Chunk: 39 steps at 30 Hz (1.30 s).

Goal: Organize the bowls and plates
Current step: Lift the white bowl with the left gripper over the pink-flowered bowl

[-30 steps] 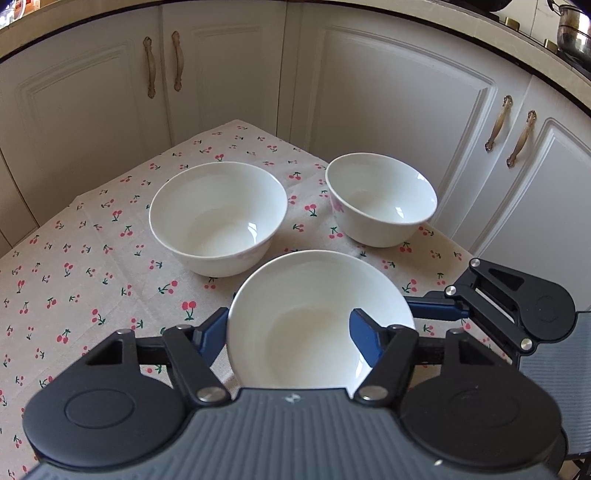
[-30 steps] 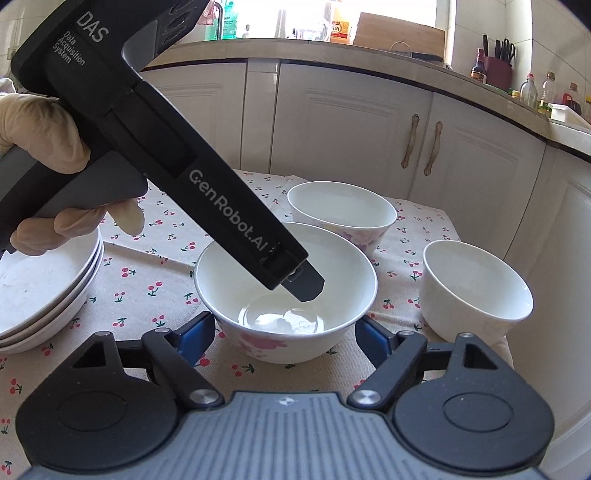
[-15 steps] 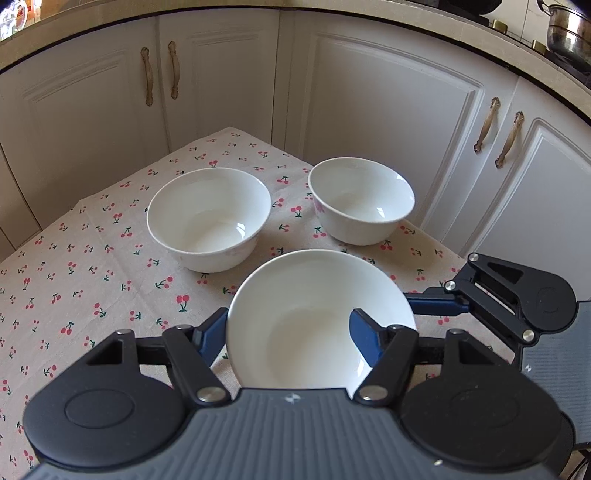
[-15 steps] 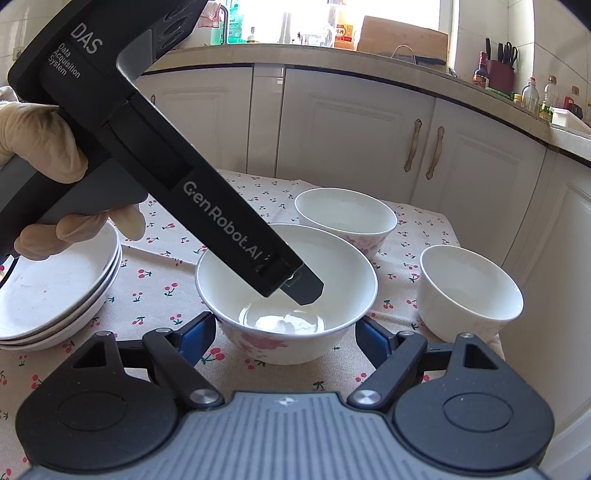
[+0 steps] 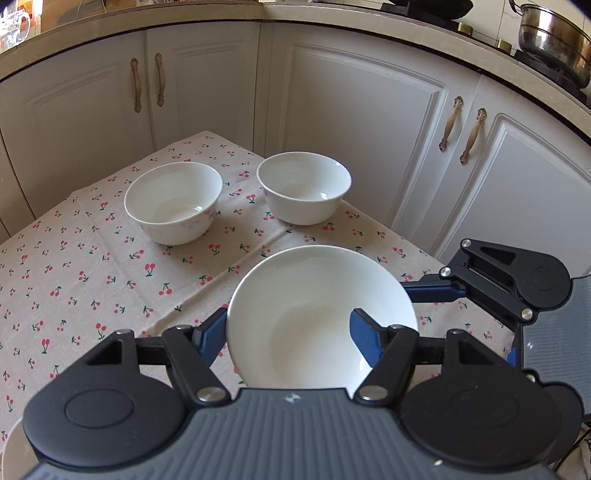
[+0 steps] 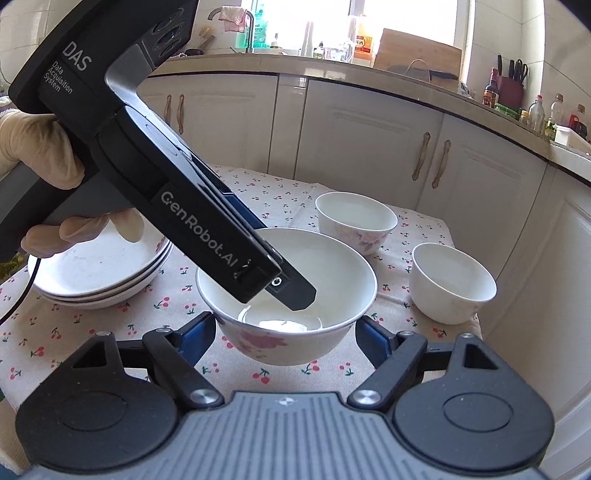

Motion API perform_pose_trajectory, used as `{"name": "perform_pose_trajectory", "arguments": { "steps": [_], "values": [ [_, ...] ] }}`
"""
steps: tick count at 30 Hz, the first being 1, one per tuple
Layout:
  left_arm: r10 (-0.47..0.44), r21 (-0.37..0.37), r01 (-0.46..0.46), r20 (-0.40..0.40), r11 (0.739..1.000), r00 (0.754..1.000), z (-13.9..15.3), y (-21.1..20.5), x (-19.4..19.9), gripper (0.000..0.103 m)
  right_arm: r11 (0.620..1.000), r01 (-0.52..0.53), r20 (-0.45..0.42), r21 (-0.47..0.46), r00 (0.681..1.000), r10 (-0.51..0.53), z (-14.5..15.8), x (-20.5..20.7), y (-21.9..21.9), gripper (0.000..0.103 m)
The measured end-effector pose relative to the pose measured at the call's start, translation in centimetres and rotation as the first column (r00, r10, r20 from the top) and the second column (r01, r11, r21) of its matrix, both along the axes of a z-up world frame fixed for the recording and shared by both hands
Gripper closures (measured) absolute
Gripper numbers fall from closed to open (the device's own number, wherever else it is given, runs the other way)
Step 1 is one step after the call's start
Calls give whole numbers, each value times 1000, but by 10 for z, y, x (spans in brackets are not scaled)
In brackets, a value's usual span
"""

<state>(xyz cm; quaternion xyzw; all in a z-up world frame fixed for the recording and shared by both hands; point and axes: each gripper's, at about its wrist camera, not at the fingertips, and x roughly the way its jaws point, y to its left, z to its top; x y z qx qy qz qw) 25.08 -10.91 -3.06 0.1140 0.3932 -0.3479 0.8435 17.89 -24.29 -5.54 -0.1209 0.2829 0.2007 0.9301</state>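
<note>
on the cloth (image 5: 92,266), three bowls (image 5: 321,314), three stacked plates (image 6: 99,269)

bright daylight from window (image 6: 301,22) behind counter, blown out there. soft shadows under bowls (image 5: 173,201) on tabletop (image 5: 74,258). frames sharp, heavy fisheye bending at edges, dark corner vignette.

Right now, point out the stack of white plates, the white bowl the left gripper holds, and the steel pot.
stack of white plates (image 6: 99,269): right wrist view, top plate's inside.
held white bowl (image 5: 314,317): left wrist view, inner wall.
steel pot (image 5: 550,40): left wrist view, side wall.
</note>
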Motion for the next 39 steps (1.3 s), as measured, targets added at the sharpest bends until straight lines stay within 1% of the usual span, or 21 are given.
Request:
{"name": "perform_pose_trajectory", "arguments": {
  "steps": [7, 13, 24, 32, 34, 35, 36, 37, 38, 39],
  "values": [
    [-15, -17, 14, -24, 1000, 1000, -9, -6, -28, 32, 1000, -14, -40, 1, 999, 14, -5, -25, -11, 17],
    [-21, -13, 20, -50, 1000, 999, -19, -9, -41, 32, 1000, -22, -78, -10, 997, 22, -14, -40, -14, 17],
    [-23, -18, 22, -64, 1000, 998, -25, -10, -46, 31, 1000, -25, -111, 6, 994, 26, -21, -42, -20, 17],
    [-26, -28, 25, -68, 999, 997, -26, -11, -47, 28, 1000, -24, -117, 8, 993, 25, -22, -44, -19, 17],
    [-28, -29, 26, -75, 999, 997, -26, -11, -47, 23, 1000, -26, -116, 12, 993, 28, -23, -44, -20, 16],
    [-29, -30, 27, -75, 999, 997, -27, -11, -46, 23, 999, -30, -118, 21, 992, 32, -22, -43, -20, 13],
    [-31, -30, 29, -73, 999, 997, -26, -11, -46, 22, 999, -32, -119, 37, 992, 37, -21, -43, -22, 6],
    [-32, -30, 30, -65, 999, 997, -25, -11, -47, 19, 998, -34, -113, 53, 993, 40, -19, -44, -23, 2],
    [-33, -30, 31, -53, 999, 998, -22, -11, -48, 17, 997, -39, -105, 62, 993, 45, -17, -45, -24, 0],
    [-36, -34, 35, -43, 999, 998, -19, -10, -49, 17, 997, -46, -95, 65, 994, 52, -15, -47, -24, 0]
  ]
}}
